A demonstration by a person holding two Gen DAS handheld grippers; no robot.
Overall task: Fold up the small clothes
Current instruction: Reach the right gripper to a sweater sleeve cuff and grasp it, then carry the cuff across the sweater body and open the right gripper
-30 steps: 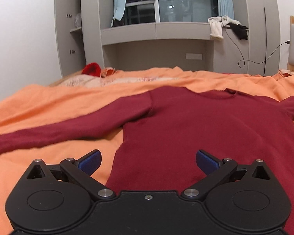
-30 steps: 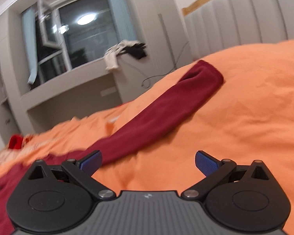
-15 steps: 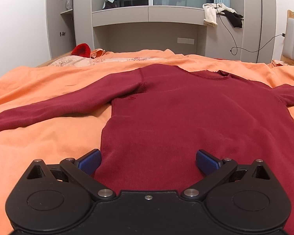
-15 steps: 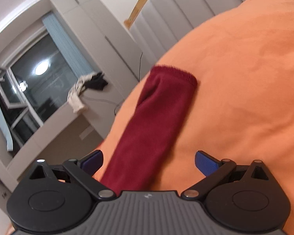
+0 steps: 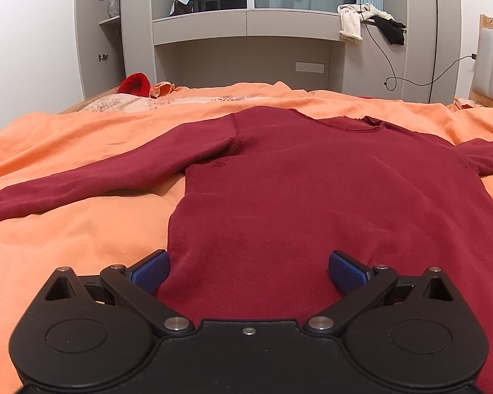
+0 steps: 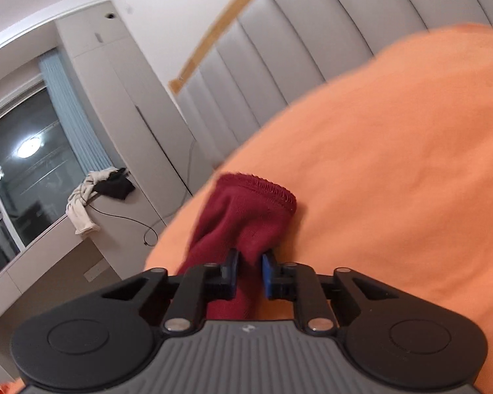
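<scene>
— Where's the garment?

— A dark red long-sleeved sweater [image 5: 312,197] lies flat on the bed's orange cover [image 5: 65,236], neckline away from the left wrist camera, its sleeves spread out to both sides.

— And the left gripper [image 5: 248,267]?

— It is pitched down toward the sweater's hem end, released, jaws spread wide. The blue pads [image 5: 149,269] stand on either side of the lower body of the sweater, and nothing is pinched between them. One pad sits near the sweater's side edge, the other over the red knit.

— The right gripper [image 6: 249,274]?

— It is rolled over, so the padded grey headboard [image 6: 279,65] and the window run at a slant in its view. Its jaws have just been closing and now stand clenched on the sleeve [image 6: 246,220], a short way back from the cuff. The fabric bunches up between the pads, and the cuff's scalloped edge rests on the orange cover just beyond them.

— Anything else around?

— Pale and black clothes [image 5: 368,19] hang over the grey window ledge, with a cable trailing down from them.
</scene>
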